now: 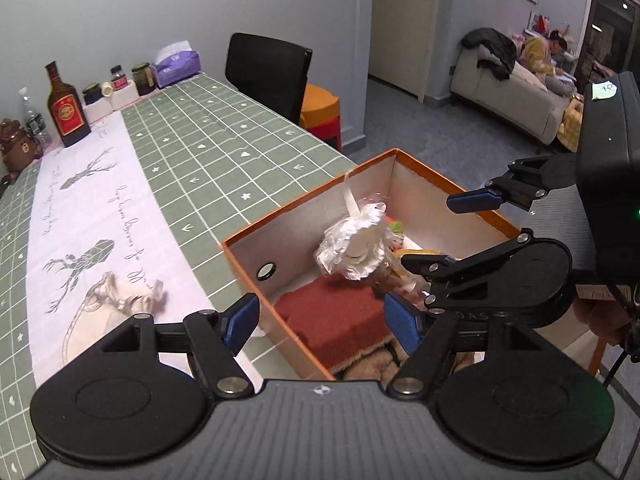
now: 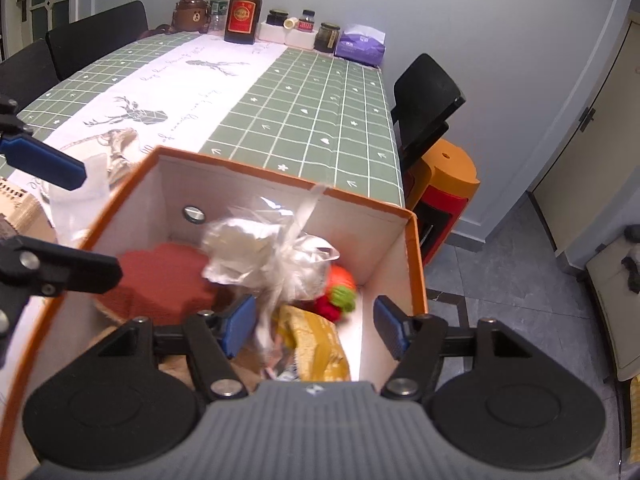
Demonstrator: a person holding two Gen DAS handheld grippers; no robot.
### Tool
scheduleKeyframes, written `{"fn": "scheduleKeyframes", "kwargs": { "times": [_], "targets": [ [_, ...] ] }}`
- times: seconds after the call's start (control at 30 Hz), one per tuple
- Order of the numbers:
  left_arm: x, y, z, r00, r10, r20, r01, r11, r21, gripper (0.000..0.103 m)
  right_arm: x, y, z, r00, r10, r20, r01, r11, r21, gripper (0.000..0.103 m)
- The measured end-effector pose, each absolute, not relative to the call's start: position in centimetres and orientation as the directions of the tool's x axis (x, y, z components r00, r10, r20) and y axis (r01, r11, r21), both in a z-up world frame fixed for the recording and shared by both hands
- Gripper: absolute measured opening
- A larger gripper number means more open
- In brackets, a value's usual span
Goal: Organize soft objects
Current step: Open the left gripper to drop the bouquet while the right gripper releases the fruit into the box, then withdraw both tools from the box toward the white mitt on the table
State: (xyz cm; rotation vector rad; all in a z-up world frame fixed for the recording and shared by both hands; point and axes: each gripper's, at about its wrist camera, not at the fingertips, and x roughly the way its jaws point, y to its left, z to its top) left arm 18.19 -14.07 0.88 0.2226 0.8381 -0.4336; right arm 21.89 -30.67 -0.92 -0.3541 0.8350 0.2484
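Both grippers, left gripper [image 1: 322, 322] and right gripper [image 2: 316, 330], jaws apart, nothing gripped; clear plastic bag [image 2: 268, 256] blurred inside orange box [image 2: 416, 264].

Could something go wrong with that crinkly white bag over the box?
Maybe. Both grippers are open, so the clear bag of white stuff seems to be dropping into the orange box; its ribbon tail might catch on the rim. The box sits at the table's corner, so a bump could push it off.
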Motion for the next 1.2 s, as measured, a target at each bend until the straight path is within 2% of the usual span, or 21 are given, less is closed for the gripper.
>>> {"fn": "scheduleKeyframes", "kwargs": {
  "times": [0.3, 0.43, 0.63, 0.8, 1.0, 1.2],
  "targets": [
    [13.0, -8.4, 3.4, 0.729, -0.305, -0.613, 0.375, 0.927, -0.016, 0.082, 16.9, -28.1, 2.5, 0.717, 0.139, -0.683, -0.336, 0.927, -0.165, 0.065],
    [9.8, -5.4, 4.4, 0.804, -0.269, -0.531, 0.297, 0.954, -0.034, 0.081, 14.4, -26.3, 3.7, 0.733, 0.233, -0.639, -0.355, 0.933, -0.067, 0.065],
    [6.2, -0.9, 4.0, 0.862, -0.184, -0.472, 0.170, 0.983, -0.073, 0.081, 10.5, -22.4, 3.6, 0.728, 0.352, -0.589, -0.414, 0.910, 0.033, 0.066],
    [4.0, 2.0, 2.5, 0.874, -0.135, -0.466, 0.096, 0.990, -0.106, 0.081, 7.9, -19.6, 1.9, 0.725, 0.389, -0.568, -0.427, 0.901, 0.071, 0.066],
    [2.8, 3.9, 0.2, 0.852, -0.149, -0.502, 0.079, 0.984, -0.159, 0.081, 6.4, -17.3, -0.5, 0.690, 0.420, -0.589, -0.449, 0.887, 0.107, 0.066],
    [2.6, 5.4, -1.1, 0.824, -0.184, -0.536, 0.096, 0.977, -0.188, 0.080, 7.4, -15.4, -0.8, 0.673, 0.393, -0.626, -0.478, 0.877, 0.036, 0.066]
  ]
}}
